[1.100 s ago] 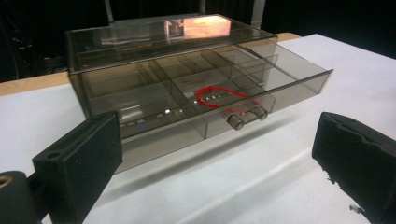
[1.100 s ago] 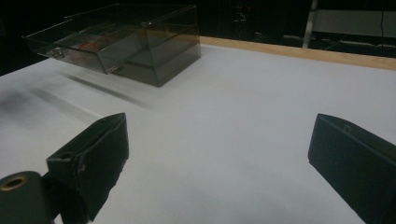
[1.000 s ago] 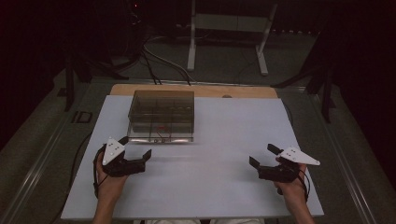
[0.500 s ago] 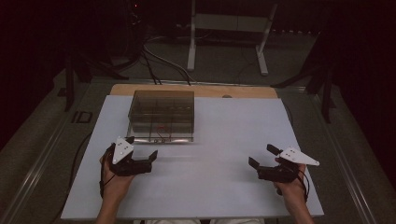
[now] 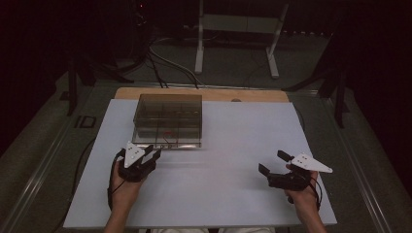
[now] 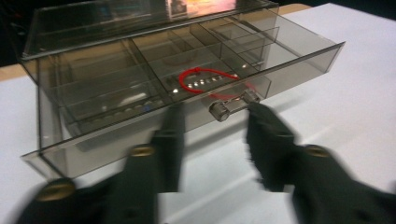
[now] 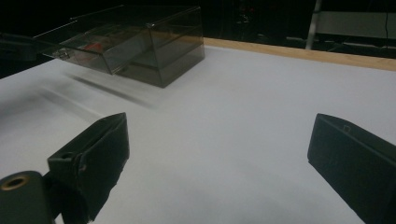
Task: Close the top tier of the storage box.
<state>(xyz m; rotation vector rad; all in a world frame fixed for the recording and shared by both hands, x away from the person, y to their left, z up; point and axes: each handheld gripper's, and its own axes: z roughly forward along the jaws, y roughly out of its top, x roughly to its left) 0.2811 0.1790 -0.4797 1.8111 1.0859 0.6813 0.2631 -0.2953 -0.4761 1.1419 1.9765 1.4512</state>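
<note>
Smoky clear plastic drawer box (image 6: 154,70), left tool (image 6: 212,123) just closing around its knob (image 6: 219,111), not yet touching; right tool (image 7: 217,154) released over bare white surface (image 5: 233,145).

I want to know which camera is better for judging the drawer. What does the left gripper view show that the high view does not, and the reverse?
Left gripper view: a small metal knob on the drawer front, lying between the left gripper's jaws, which have just been closing and do not touch it. High view: the right gripper, open, over the white table, and a white stand beyond. Both: the clear drawer box and the left gripper.
</note>
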